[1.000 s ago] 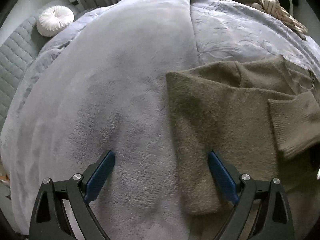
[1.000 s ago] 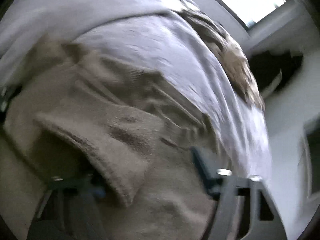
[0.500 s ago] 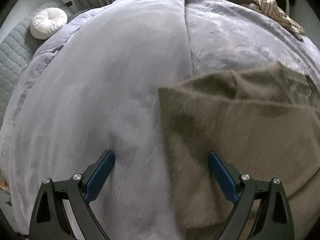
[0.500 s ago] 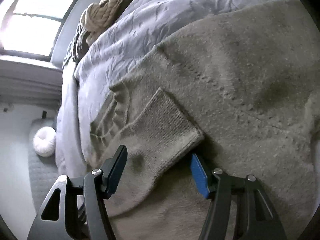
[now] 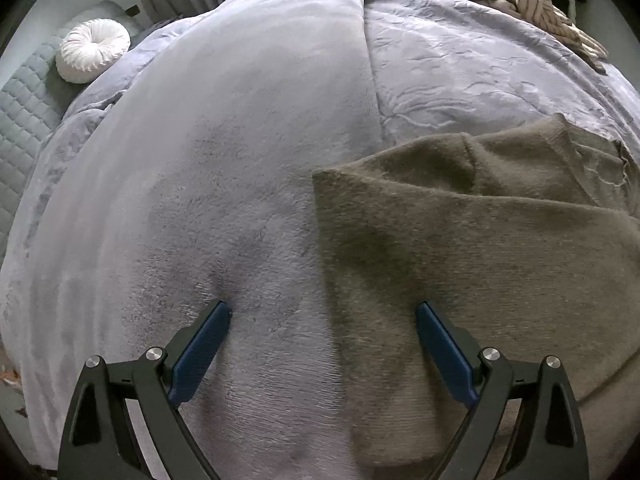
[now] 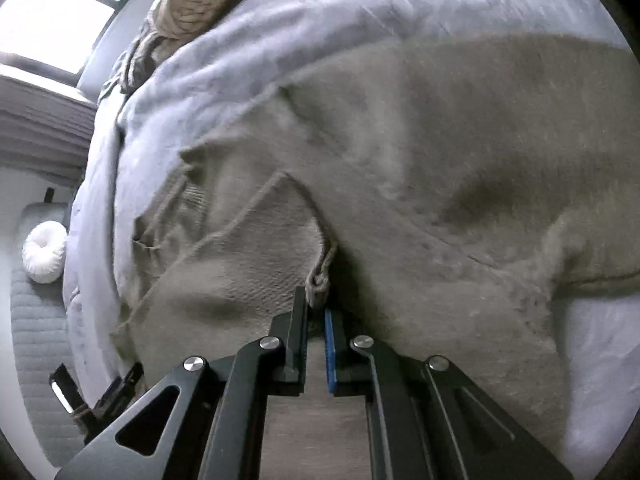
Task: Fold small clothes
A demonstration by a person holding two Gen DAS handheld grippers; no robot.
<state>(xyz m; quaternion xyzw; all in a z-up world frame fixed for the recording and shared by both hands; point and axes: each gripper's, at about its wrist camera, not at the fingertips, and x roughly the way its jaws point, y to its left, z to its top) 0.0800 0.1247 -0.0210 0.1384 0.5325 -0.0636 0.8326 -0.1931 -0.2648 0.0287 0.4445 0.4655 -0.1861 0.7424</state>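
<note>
Jaws of the right gripper [image 6: 316, 312] are pinched on the sweater [image 6: 440, 152] cuff [image 6: 256, 248]; left gripper [image 5: 322, 334] gapes empty above its edge. Soft, floppy knit, probably stretches, so grab ribbed edges.

Dim daylight from a glaring window [image 6: 60, 20]; fisheye-warped, blurred edges.

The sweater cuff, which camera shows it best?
The right wrist view: the sweater cuff lies close up, its corner pinched in the right claw. The left wrist view shows only the sweater's body, no cuff.
</note>
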